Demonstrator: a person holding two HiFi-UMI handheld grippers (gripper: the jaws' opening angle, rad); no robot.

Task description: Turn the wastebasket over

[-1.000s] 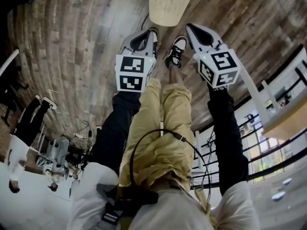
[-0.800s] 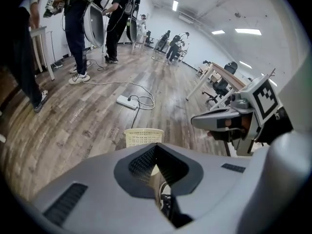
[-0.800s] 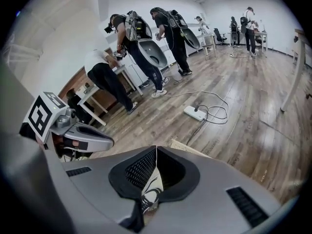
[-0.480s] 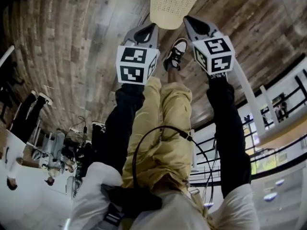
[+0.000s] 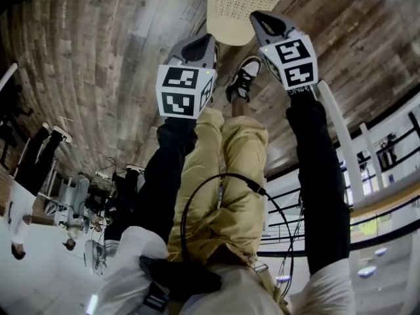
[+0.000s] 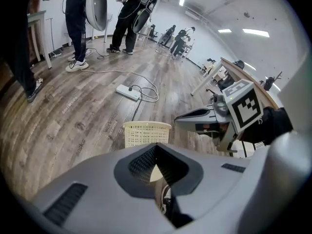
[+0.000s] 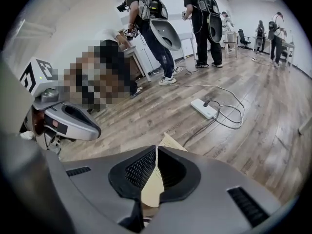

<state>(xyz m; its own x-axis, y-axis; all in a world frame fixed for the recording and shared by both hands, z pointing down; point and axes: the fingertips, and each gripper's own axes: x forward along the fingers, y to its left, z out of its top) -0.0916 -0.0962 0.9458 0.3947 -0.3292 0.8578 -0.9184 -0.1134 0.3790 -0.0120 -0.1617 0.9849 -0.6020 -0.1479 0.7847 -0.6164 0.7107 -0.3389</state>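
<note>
wood floor (image 5: 98, 58) bears an upright wastebasket (image 5: 239, 5) just beyond the jaws. left gripper (image 5: 207, 41) and right gripper (image 5: 258, 18) both have jaws pressed together.

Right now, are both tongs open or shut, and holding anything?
Left tongs: shut, holding nothing.
Right tongs: shut, holding nothing.

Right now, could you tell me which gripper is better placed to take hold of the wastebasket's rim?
Probably the right. The right gripper appears to have its tip close by the rim of the upright wastebasket. The left gripper sits farther back. Both are shut and must open first.
</note>
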